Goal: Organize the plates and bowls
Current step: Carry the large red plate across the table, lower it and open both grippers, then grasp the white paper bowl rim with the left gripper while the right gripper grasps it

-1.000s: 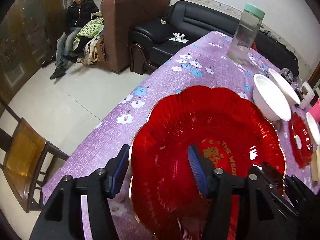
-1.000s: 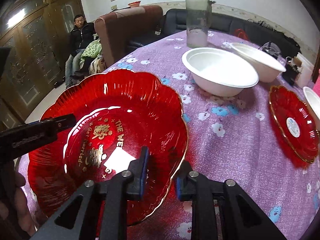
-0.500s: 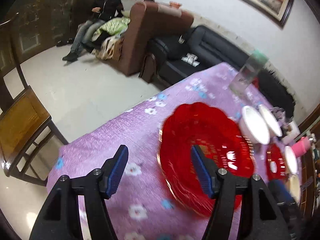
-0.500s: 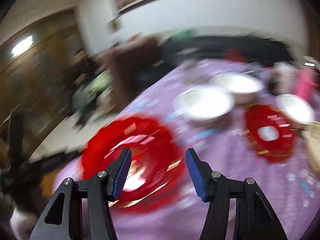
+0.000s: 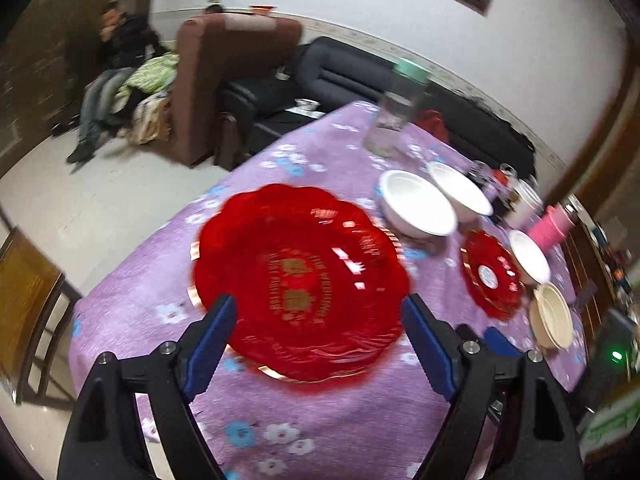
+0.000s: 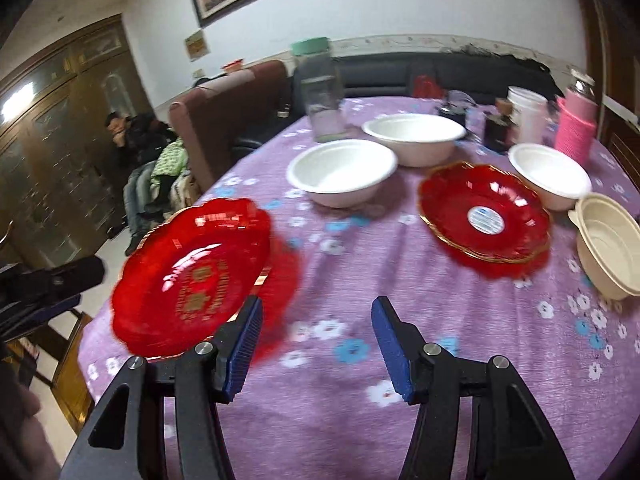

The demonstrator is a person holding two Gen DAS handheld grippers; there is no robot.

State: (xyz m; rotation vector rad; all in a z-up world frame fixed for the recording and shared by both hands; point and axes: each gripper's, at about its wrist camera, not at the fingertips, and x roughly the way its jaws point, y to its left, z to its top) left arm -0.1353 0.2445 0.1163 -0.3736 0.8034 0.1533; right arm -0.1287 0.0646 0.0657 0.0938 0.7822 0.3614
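Observation:
A large red scalloped plate (image 5: 300, 276) with gold lettering lies on the purple flowered tablecloth (image 5: 280, 420); it also shows at the left of the right wrist view (image 6: 192, 276). My left gripper (image 5: 318, 344) is open, above and just in front of it, holding nothing. My right gripper (image 6: 316, 344) is open and empty over bare cloth, to the right of that plate. A smaller red plate (image 6: 486, 216) lies further right. Two big white bowls (image 6: 342, 170) (image 6: 414, 138), a small white bowl (image 6: 550, 176) and a cream bowl (image 6: 610, 244) stand around it.
A tall clear jar with a green lid (image 6: 322, 92) stands at the table's far side. A pink cup (image 6: 576, 128), a white cup (image 6: 528, 118) and small dark items sit at the back right. A wooden chair (image 5: 24, 304) stands left of the table. Sofas and a seated person (image 5: 108, 76) lie beyond.
Both grippers have let go of the large red plate, opened and pulled back and up. The plate now lies on the tablecloth.

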